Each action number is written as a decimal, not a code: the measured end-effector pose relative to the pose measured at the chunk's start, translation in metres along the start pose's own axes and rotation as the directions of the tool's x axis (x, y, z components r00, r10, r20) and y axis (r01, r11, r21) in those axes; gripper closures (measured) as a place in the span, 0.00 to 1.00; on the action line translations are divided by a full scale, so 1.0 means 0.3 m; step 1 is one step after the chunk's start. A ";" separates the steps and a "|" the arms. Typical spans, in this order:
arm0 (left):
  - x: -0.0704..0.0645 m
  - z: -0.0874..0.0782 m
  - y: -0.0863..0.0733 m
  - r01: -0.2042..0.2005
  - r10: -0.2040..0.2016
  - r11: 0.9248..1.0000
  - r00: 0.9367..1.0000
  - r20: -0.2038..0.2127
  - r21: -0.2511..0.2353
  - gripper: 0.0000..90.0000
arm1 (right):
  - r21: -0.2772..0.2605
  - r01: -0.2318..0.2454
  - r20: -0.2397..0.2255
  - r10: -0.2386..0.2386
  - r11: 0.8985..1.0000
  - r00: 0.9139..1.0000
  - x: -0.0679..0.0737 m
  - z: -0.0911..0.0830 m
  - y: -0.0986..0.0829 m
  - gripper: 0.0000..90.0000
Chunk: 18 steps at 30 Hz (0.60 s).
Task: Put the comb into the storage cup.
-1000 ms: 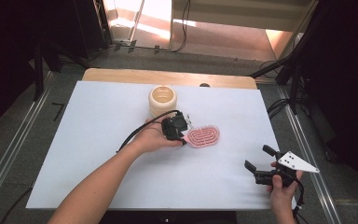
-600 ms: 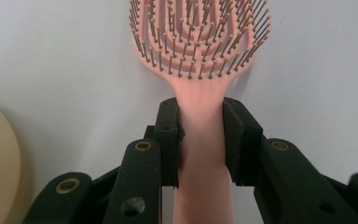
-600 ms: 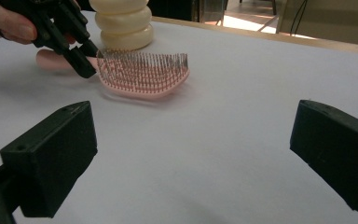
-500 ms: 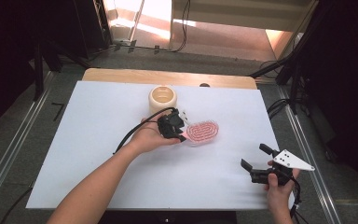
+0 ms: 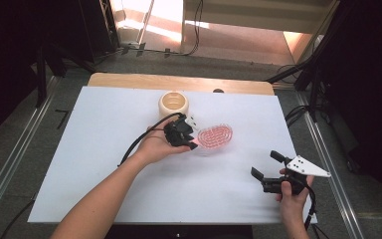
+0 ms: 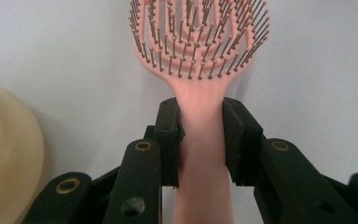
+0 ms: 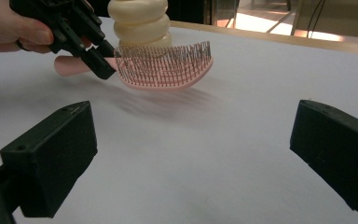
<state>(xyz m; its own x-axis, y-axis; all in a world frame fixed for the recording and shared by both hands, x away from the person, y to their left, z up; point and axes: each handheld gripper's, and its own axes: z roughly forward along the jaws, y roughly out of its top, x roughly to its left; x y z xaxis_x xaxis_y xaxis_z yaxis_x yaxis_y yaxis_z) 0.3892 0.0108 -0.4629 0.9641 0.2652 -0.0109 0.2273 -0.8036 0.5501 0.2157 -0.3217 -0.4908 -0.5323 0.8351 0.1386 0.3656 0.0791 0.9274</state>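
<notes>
At table centre, pink hairbrush (image 5: 215, 138) clamped by its handle in left gripper (image 5: 185, 135), now raised off the white sheet (image 5: 79, 149) — lifted since a second ago, just beside cream holder (image 5: 173, 103). Right gripper (image 5: 268, 172) spread wide, idle.

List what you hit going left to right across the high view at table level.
Left gripper in the person's left hand, shut on the handle → pink plastic hairbrush with its bristles up → right gripper, black jaws open. The cream ribbed ceramic vase sits behind the left gripper, overlapping it sideways, so I left it out.
</notes>
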 end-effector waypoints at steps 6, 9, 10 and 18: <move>-0.011 -0.012 -0.008 -0.002 0.001 1.000 1.000 -0.002 -0.020 0.79 | 0.012 -0.037 -0.034 0.037 0.999 0.999 0.037 0.050 0.042 0.00; -0.015 -0.021 -0.009 0.002 -0.002 0.999 1.000 0.000 -0.038 0.79 | 0.012 -0.060 -0.040 0.061 0.998 0.997 0.054 0.074 0.066 0.00; -0.016 -0.025 -0.008 -0.002 0.002 0.999 1.000 -0.003 -0.044 0.79 | 0.013 -0.069 -0.044 0.069 0.998 0.997 0.059 0.082 0.073 0.00; -0.025 -0.050 -0.017 0.012 -0.013 0.996 1.000 -0.009 -0.093 0.79 | -0.001 -0.121 -0.064 0.121 0.993 0.991 0.080 0.137 0.112 0.00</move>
<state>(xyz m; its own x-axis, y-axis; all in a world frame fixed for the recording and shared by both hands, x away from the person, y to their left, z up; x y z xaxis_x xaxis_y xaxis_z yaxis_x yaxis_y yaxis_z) 0.3788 0.0211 -0.4531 0.9598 0.2806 -0.0101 0.2250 -0.7472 0.6254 0.2466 -0.2767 -0.4705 -0.5317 0.8022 0.2716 0.4270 -0.0230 0.9039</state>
